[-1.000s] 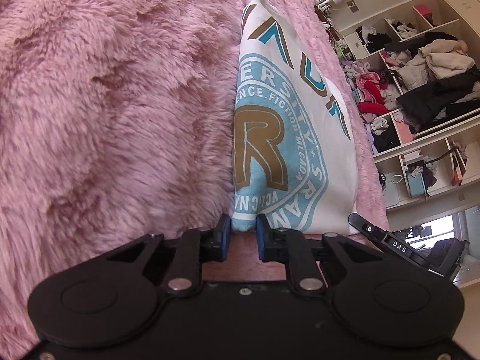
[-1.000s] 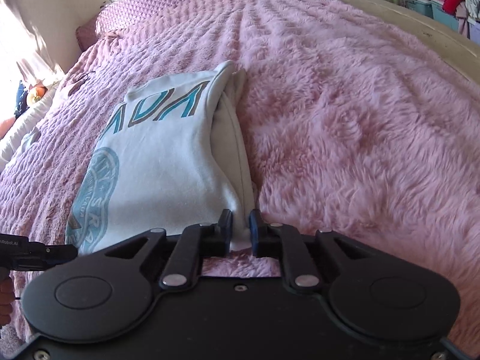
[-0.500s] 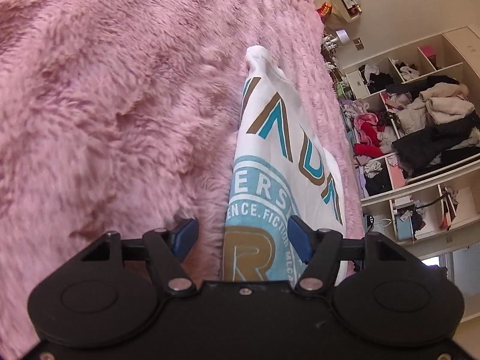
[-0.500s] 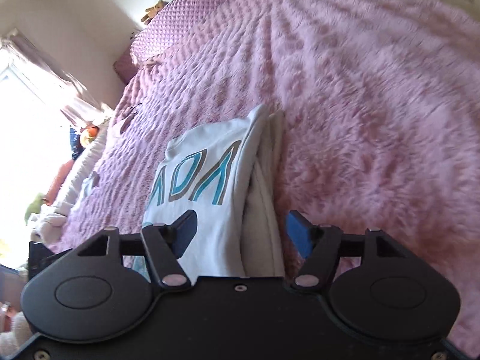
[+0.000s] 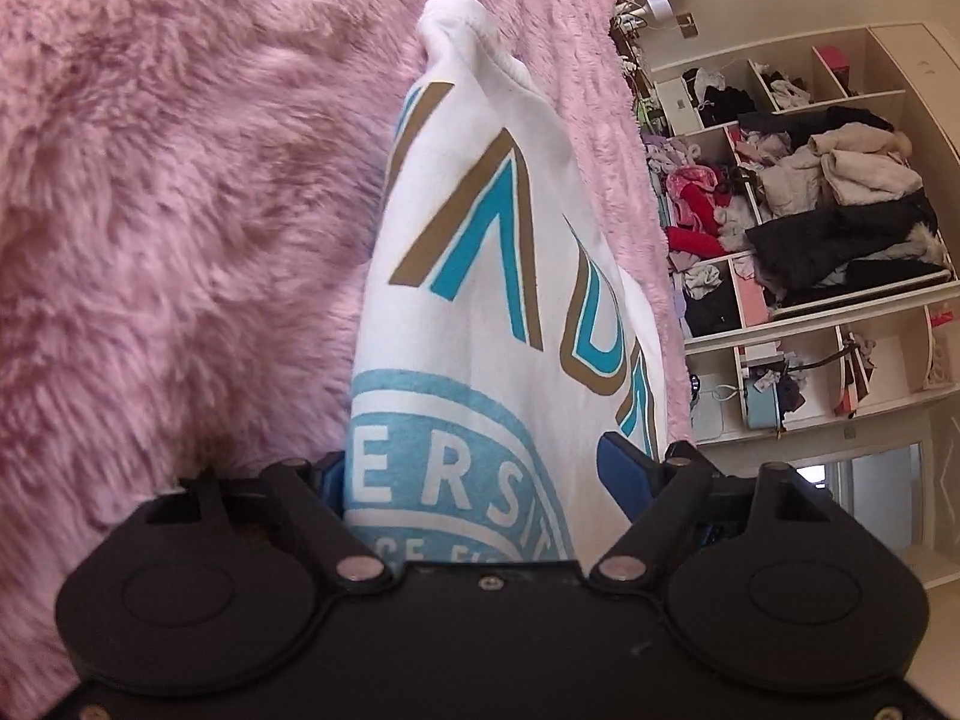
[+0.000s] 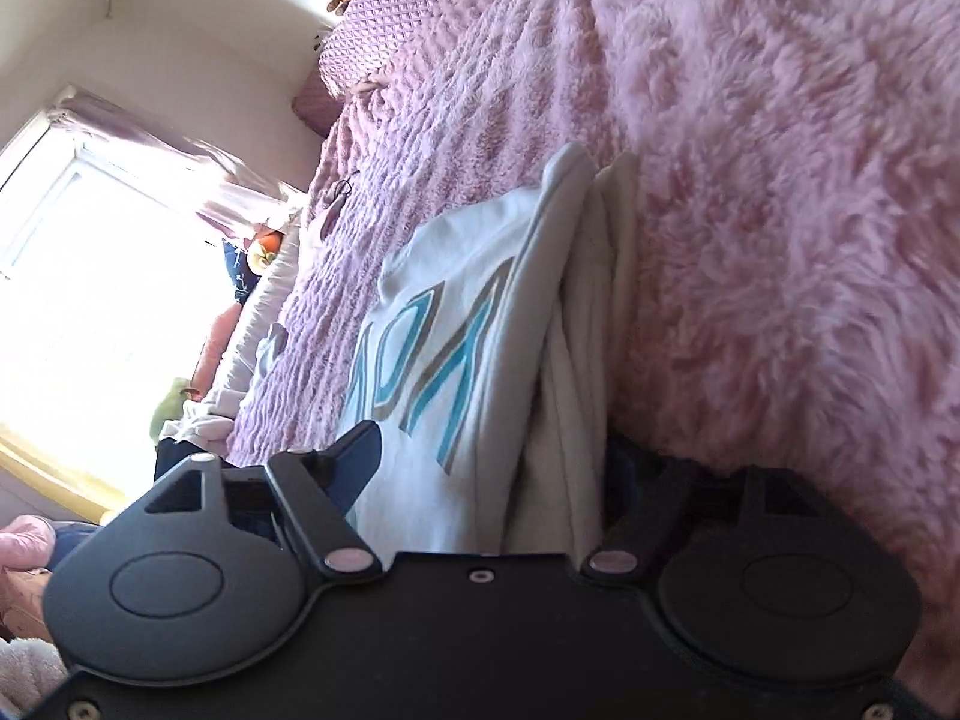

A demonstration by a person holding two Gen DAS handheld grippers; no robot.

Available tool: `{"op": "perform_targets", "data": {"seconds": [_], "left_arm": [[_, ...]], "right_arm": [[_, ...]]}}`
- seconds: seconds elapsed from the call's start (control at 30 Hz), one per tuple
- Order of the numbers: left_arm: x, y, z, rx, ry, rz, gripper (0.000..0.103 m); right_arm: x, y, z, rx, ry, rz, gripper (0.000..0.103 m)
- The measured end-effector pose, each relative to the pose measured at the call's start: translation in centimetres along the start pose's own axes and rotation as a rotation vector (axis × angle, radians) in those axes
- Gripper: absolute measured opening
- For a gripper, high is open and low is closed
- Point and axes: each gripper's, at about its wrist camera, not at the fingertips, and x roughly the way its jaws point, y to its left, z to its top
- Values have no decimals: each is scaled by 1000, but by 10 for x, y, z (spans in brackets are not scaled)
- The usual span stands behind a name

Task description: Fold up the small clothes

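White shirt [image 5: 480, 276] lies between the left gripper's [image 5: 480, 468] opening jaws.

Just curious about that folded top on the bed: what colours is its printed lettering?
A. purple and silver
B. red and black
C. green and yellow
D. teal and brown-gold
D: the white top lying on the pink fluffy blanket carries big letters in teal with brown-gold edging, above a light blue round emblem.

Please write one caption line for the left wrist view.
Left hand-held gripper opening around folded white printed T-shirt on fluffy pink blanket.
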Motion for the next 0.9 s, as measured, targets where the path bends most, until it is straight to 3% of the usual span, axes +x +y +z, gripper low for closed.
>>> {"op": "perform_targets", "data": {"seconds": [0.07, 0.2, 0.23, 0.27, 0.3, 0.33, 0.37, 0.7, 0.9], "left_arm": [[8, -8, 2, 16, -1, 9, 91], [14, -15, 6, 29, -19, 10, 87], [13, -15, 5, 39, -25, 20, 72], [11, -14, 4, 55, -30, 51, 46], [9, -12, 3, 59, -36, 75, 38], [6, -8, 3, 38, -41, 60, 31], [3, -2, 3, 7, -46, 35, 29], [-32, -52, 9, 75, -84, -20, 23], [-81, -56, 9, 81, -101, -57, 23]], "right_arm": [[8, 5, 1, -2, 0, 6, 81], [20, 14, 0, -30, -2, -25, 81], [19, 14, 1, -30, -8, -28, 79], [18, 16, 1, -28, -11, -38, 66], [18, 18, 1, -33, -11, -59, 54], [18, 19, 1, -40, -11, -93, 31], [17, 18, 3, -32, -9, -108, 28], [1, 78, 14, -81, -43, -240, 23], [-6, 134, 16, -183, -28, -231, 23]]}}
